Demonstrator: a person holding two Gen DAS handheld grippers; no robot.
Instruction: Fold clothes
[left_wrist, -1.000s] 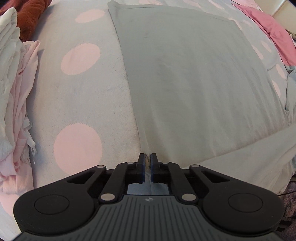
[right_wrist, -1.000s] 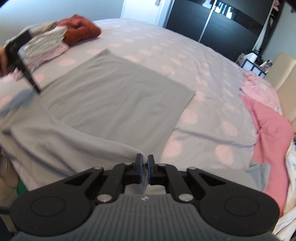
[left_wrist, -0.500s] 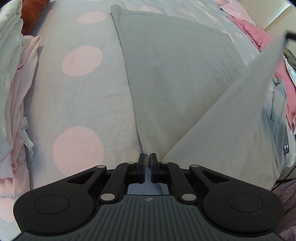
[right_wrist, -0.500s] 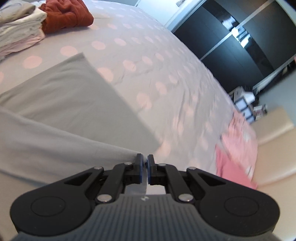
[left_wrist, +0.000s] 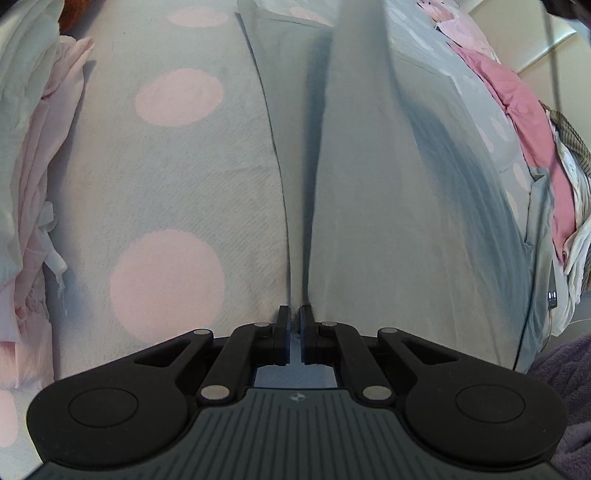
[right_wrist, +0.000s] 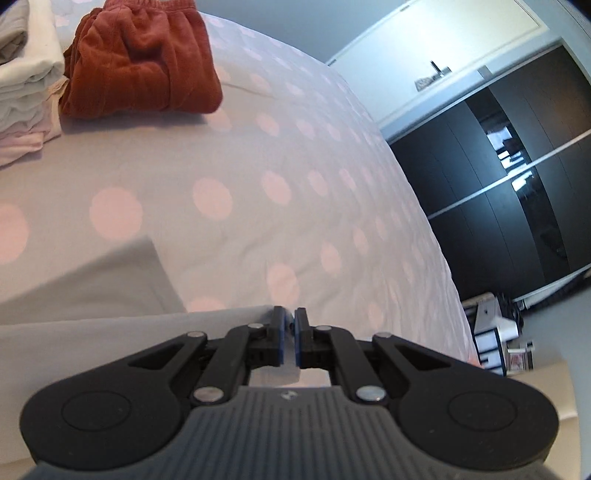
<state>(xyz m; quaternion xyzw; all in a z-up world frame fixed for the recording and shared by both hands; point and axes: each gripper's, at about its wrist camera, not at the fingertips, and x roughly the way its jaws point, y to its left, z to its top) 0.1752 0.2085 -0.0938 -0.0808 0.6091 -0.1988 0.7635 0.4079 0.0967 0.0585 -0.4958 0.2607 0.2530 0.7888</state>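
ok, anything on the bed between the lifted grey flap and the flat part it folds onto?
Nothing visible. The grey cotton garment is pinched in both the left tool and right tool. The flat grey part is bare; the rust-red velour garment and pale folded stack lie well beyond on the polka-dot bedcover.

Open polka-dot bedspread (right_wrist: 295, 177) ahead of and left of raised grey cloth (left_wrist: 369, 184). Blocked at left by folded stack (right_wrist: 26, 85) and rust garment (right_wrist: 140, 55); at right by pink clothes (left_wrist: 524, 122).

Each black tool (left_wrist: 294, 317) has ribbed grey housing, silver rivets, blue-lined pads (right_wrist: 282, 341).
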